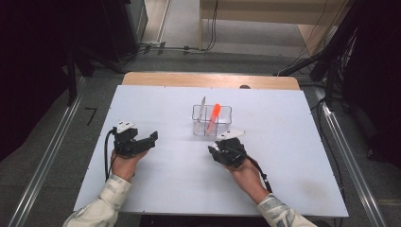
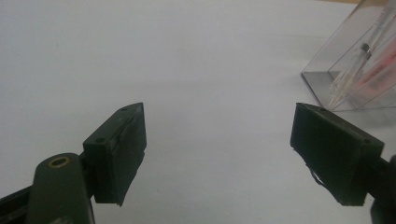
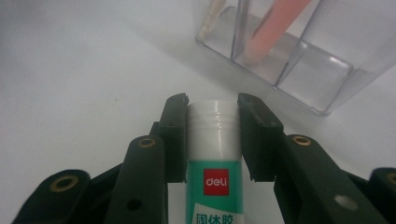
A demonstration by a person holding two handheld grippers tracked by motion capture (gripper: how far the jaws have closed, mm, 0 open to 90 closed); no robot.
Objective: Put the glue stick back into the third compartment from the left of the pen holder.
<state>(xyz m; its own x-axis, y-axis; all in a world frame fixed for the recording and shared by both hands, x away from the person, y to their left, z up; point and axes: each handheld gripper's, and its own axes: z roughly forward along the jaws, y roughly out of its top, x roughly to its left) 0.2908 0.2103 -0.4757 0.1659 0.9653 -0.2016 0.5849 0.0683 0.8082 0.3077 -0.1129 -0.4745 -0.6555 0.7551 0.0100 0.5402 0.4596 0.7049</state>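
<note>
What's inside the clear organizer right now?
The clear organizer holds an orange marker and a slim clear pen, each in its own compartment. Another compartment looks empty; anything low inside is hard to see.

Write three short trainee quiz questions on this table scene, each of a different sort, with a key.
1. True or false: the right gripper has its jaws closed on a glue stick.
2. Multiple choice: what leans inside the clear divided organiser? A) an orange marker and a clear pen; B) scissors; C) a ruler.
3. Short answer: how do the jaws of the left gripper stand, and what is between them?

Key
1. True: both jaws press on the white ribbed end of the stick.
2. A.
3. Wide apart, with nothing but bare white table between them.
</note>
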